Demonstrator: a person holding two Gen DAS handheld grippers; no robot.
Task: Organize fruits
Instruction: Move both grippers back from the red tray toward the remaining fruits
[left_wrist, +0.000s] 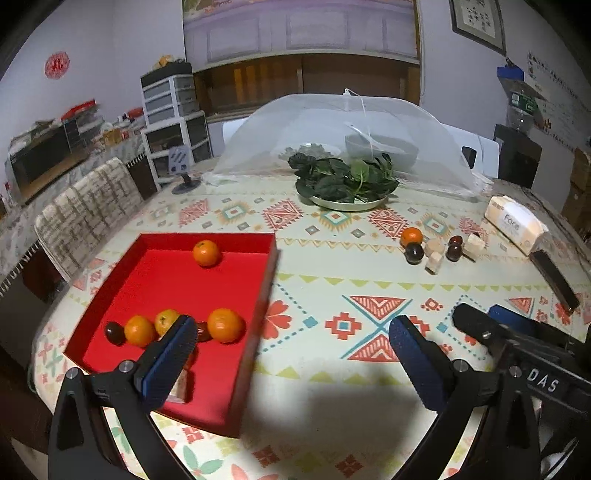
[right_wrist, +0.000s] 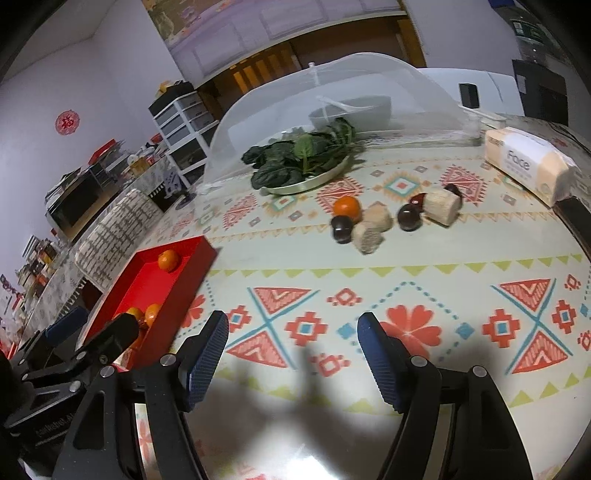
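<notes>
Both grippers hang over the bench (right_wrist: 295, 280) w/ nothing held. Right gripper (right_wrist: 291, 354): fingers wide apart, only patterned cloth between them. Left gripper (left_wrist: 291, 354): fingers also wide, its left finger (left_wrist: 173, 354) over the near part of the red tray (left_wrist: 258, 325), its right finger over bare cloth.

Fruit still out: one orange (right_wrist: 347, 206) and dark round fruits (right_wrist: 341, 229) well ahead of the right fingers, slightly right of their gap, mixed w/ pale cork-like blocks (right_wrist: 371, 236). Already in the tray: oranges (left_wrist: 206, 253) far end, plus several oranges and dark fruit near the left finger.

Step in hand, I'd judge: right gripper reaching for the next loose fruit.

How to do it well:
- Go for the orange or the nearest dark fruit; both sit at the left edge of the cluster, so approach from that side to avoid nudging the blocks.
- Dark fruit touches or nearly touches a block; can't tell which. Slip one finger into the free side, not betw. them.
- Keep fingers wide till they straddle the fruit at mid-height, then close slow; round fruit will roll if clipped off-centre.
- Lift clear before swinging left toward the tray; clear its wall.
- Keep the left gripper out of the path.
</notes>
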